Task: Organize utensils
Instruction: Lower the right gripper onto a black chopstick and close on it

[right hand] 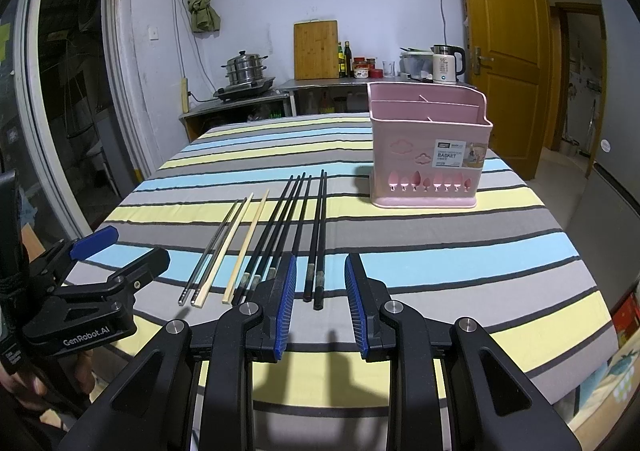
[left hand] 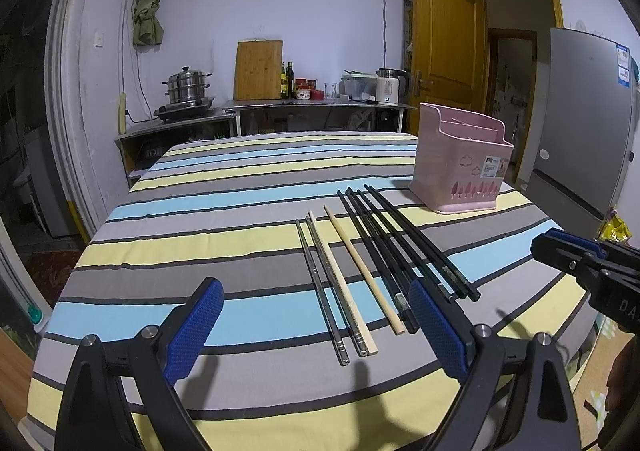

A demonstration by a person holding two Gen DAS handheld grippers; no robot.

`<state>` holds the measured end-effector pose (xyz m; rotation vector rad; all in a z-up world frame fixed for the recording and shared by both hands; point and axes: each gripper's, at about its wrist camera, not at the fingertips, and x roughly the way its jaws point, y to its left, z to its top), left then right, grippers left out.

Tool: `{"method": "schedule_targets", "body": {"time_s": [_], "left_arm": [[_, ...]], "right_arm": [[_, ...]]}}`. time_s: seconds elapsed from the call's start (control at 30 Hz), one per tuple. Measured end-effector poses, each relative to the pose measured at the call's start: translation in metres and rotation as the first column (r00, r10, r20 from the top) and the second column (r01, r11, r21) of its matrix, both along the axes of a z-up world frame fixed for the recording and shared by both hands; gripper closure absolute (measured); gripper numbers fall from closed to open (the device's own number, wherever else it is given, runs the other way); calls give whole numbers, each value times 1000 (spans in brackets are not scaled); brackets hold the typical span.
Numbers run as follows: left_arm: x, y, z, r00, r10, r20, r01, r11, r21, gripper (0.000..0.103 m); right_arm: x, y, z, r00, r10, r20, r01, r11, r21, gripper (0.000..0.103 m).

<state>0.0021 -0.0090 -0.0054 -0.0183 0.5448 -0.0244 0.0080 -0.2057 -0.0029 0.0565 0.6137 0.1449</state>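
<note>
Chopsticks are laid side by side on a striped tablecloth (right hand: 420, 251), their tips pointing toward the far edge of the table. From left to right the row is made up of a metal pair (left hand: 320, 283), a pale wooden pair (left hand: 352, 267) and a group of black chopsticks (left hand: 400, 239). In the right wrist view the same order is seen: the metal pair (right hand: 212, 251), the wooden pair (right hand: 244, 243) and the black chopsticks (right hand: 296, 227), of which two lie slightly apart on the right. A pink utensil basket (right hand: 428, 155) is stood upright on the cloth to the far right of the row, well apart from it; its inner dividers are visible and a label is carried on its front. The basket (left hand: 460, 167) is also seen at the right in the left wrist view.

The left gripper (left hand: 316, 327) is held above the near ends of the metal and wooden pairs, its blue-padded fingers spread wide and nothing held between them. The right gripper (right hand: 320, 303) is held at the near ends of the two rightmost black chopsticks, its fingers at a moderate gap, with nothing gripped. Each gripper is seen from the side in the other's view.

Beyond the table a counter (left hand: 312, 103), a steamer pot (left hand: 186, 85), a cutting board (left hand: 258, 69), a kettle (left hand: 390, 85) and a wooden door (left hand: 444, 35) are seen.
</note>
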Motion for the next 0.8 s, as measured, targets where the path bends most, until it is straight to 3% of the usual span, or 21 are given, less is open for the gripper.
{"method": "schedule_targets", "body": {"time_s": [0.43, 0.8], "left_arm": [[19, 8, -6, 998, -16, -62, 15, 1000, -25, 8], [78, 28, -21, 975, 8, -223, -17, 999, -41, 12]], "right_arm": [[14, 0, -2, 999, 17, -27, -17, 1000, 3, 77], [58, 12, -10, 991, 80, -103, -79, 997, 7, 77]]}}
